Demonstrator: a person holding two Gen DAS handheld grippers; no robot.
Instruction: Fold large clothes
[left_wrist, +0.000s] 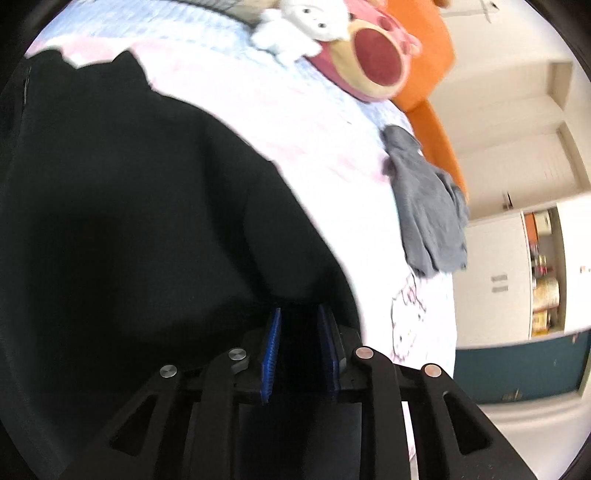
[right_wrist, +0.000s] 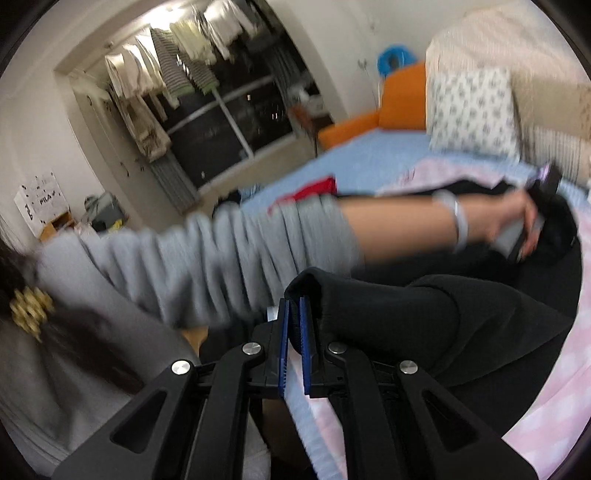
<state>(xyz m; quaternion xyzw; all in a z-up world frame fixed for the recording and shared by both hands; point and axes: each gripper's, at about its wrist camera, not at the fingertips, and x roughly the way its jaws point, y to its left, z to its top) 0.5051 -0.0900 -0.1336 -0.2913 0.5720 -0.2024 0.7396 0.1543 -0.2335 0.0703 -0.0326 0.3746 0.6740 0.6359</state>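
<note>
Fold in progress, far from finished. Left tongs (left_wrist: 298, 314): blue pads apart, black garment (left_wrist: 129, 203) spread ahead of the tips and seemingly between them; we cannot tell whether they pinch it. A grey cloth (left_wrist: 428, 206) lies to their right on the pink sheet (left_wrist: 332, 147). Right tongs (right_wrist: 294, 301): clenched on a bunched edge of the black garment (right_wrist: 424, 314), lifted. We judge one flap is being carried over; flattening and the remaining folds are still to do.

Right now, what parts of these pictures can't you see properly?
- Left wrist view: the black garment is cut off at the left edge, and whether the left gripper pinches it is lost in the dark.
- Right wrist view: the person's sleeve is motion-blurred.
- Right wrist view: the hanging clothes are too small to tell apart.
</note>
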